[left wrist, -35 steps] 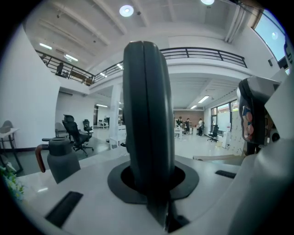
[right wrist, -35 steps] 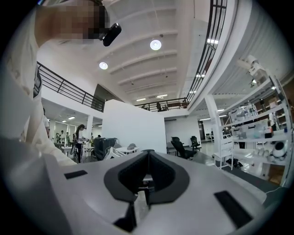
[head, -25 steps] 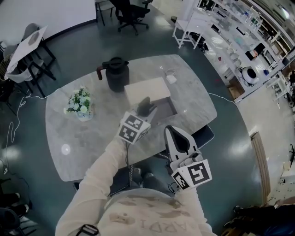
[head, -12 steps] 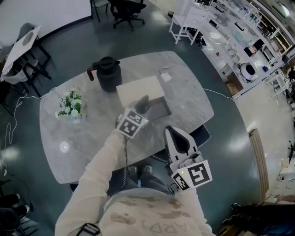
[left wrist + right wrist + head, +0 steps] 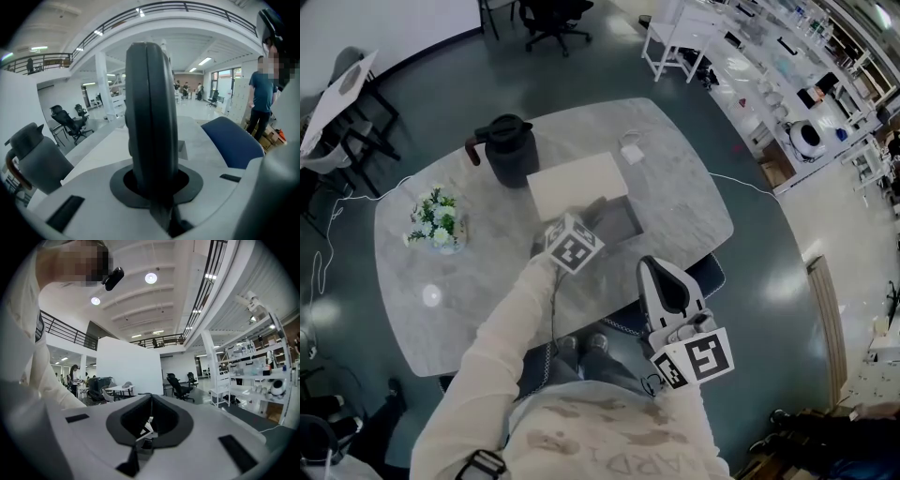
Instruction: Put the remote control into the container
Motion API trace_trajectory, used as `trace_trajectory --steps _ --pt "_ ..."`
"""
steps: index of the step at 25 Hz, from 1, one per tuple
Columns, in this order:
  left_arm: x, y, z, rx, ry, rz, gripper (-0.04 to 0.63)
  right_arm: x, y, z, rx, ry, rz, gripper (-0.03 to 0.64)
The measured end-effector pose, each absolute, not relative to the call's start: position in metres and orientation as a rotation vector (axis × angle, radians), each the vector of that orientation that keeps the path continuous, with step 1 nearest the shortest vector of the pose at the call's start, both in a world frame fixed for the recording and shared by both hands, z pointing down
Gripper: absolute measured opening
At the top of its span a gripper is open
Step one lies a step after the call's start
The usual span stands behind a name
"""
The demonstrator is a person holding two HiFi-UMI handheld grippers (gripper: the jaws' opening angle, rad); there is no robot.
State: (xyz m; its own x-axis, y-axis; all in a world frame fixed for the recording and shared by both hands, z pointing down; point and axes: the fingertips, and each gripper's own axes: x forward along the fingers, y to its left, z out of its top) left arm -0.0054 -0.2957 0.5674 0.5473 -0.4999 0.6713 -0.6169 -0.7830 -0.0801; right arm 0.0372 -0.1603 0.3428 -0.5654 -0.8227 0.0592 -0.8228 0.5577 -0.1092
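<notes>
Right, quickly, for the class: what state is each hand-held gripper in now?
Left hand-held gripper: closed on the remote control.
Right hand-held gripper: closed, holding nothing.

Overhead head view and low left gripper view share the jug (image 5: 506, 152).

- My left arm (image 5: 511, 342) stretches forward, sleeve out in front of me.
- My left gripper (image 5: 596, 214) is clamped on the remote control (image 5: 150, 117), which sticks straight out between the jaws.
- My right gripper (image 5: 664, 281) hangs close to my body, jaws together, nothing between them.
</notes>
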Motion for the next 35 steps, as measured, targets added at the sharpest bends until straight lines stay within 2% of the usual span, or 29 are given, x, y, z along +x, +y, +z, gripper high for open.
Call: trace_trajectory --steps 16,35 --pt "0.005 -0.303 0.631 2.461 -0.845 1.578 0.058 0.059 -0.17 0.358 1.488 -2.747 0.244 0.021" --pt "0.009 -0.321 0.678 2.247 -0.77 1.972 0.058 0.094 -0.175 0.376 1.512 -2.717 0.311 0.021"
